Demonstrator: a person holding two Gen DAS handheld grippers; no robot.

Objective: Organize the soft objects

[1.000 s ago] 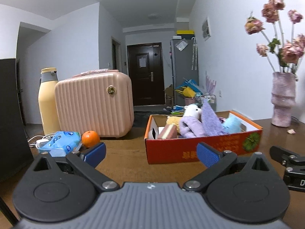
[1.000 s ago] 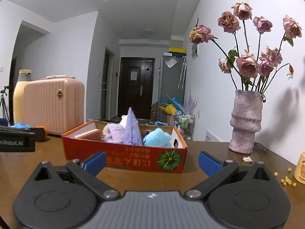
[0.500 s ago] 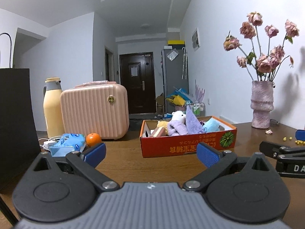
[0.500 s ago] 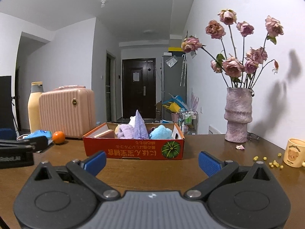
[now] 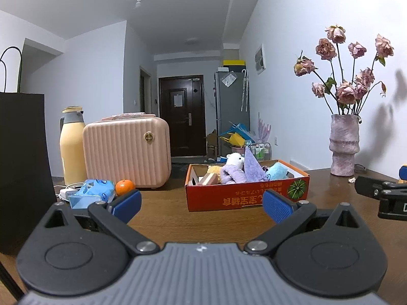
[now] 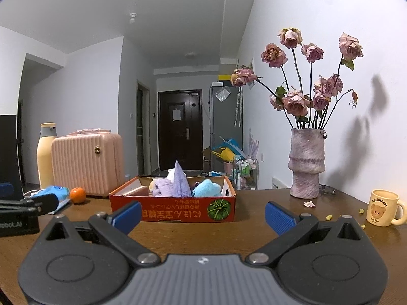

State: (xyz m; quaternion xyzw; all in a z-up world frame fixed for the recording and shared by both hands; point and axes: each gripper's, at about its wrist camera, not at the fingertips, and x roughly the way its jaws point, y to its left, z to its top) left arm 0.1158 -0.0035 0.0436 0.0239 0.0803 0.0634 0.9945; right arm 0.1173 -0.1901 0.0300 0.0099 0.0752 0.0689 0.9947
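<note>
Left gripper [image 5: 201,204] at 6 o'clock, jaws spread wide, nothing between. Orange box [image 5: 246,195] just right of centre on table [image 5: 165,218], holding purple cloth [image 5: 251,169], white plush [image 5: 235,158], blue plush [image 5: 277,171]. Pink case [image 5: 126,152] at 9 o'clock. Vase [image 5: 343,145] at 3 o'clock.

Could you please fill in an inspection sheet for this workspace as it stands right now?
Surface: brown wooden table, with yellow crumbs and a fallen petal near the vase.
Job's things: orange cardboard box holding a white plush, purple cloth and blue plush.
Clutter: pink case, yellow flask, orange fruit, blue packet, black bag, bear mug, vase of dried roses.
Grippers: left gripper and right gripper both open, holding nothing, short of the box.
Cables: white charger and cord by the flask.
Surroundings: hallway, dark door, grey fridge.
</note>
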